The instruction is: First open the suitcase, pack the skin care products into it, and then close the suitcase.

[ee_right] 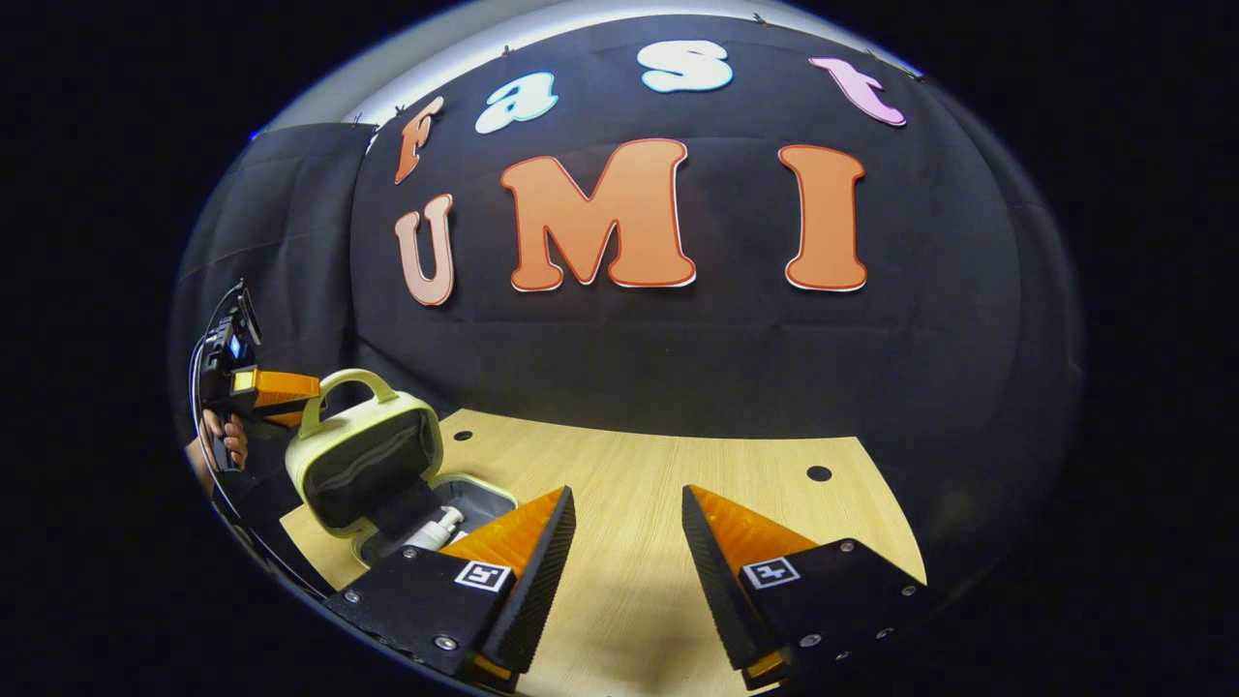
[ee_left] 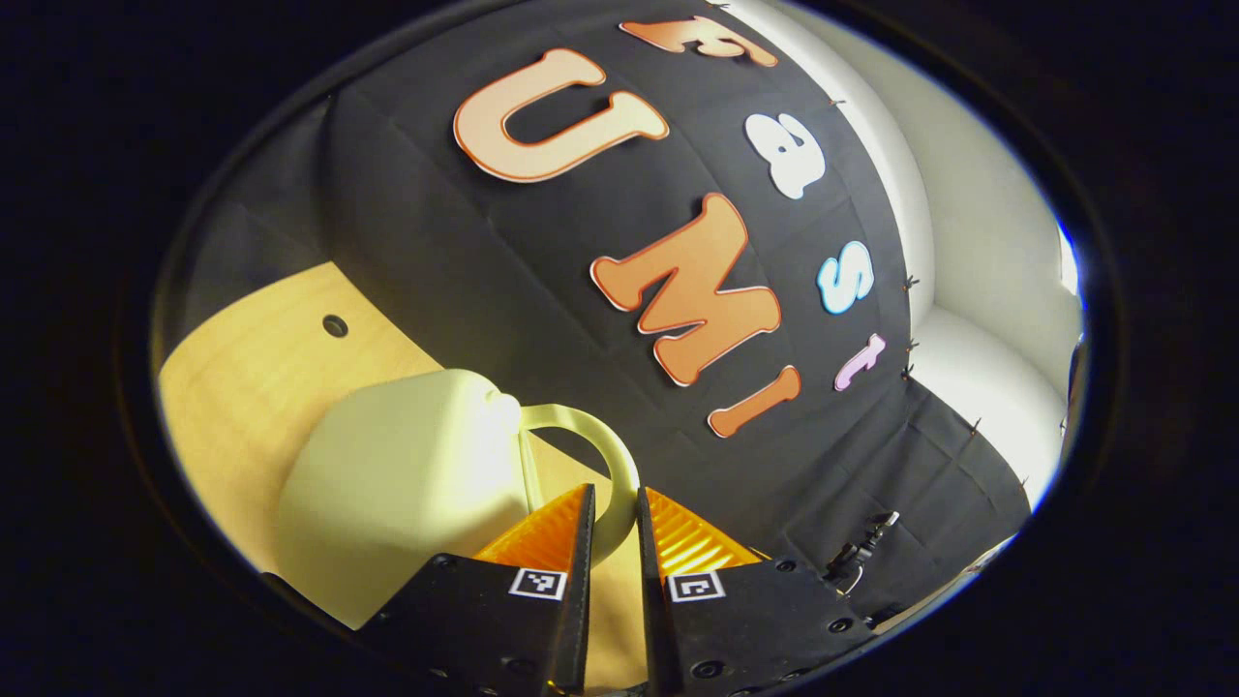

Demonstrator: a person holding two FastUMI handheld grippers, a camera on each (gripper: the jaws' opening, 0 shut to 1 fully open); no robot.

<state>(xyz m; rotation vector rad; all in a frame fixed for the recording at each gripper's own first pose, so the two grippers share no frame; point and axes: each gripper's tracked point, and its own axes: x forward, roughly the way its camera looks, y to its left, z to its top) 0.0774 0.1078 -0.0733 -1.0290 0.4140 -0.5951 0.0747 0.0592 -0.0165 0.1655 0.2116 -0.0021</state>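
The pale green suitcase (ee_right: 363, 465) stands open at the table's left, its lid (ee_left: 407, 494) held upright. My left gripper (ee_left: 615, 494) is shut on the lid's loop handle (ee_left: 581, 426), which passes between its fingers; in the right gripper view that left gripper (ee_right: 281, 387) sits at the handle (ee_right: 353, 380), held by a hand (ee_right: 227, 436). A white pump bottle (ee_right: 436, 530) lies in the suitcase's grey base. My right gripper (ee_right: 627, 494) hovers open over bare table to the right of the suitcase, nothing between its fingers.
The light wooden table (ee_right: 678, 484) has small round holes (ee_right: 819, 473) near its back edge. The black cloth wall rises directly behind the table and the suitcase. A white wall (ee_left: 978, 290) shows beyond the cloth in the left gripper view.
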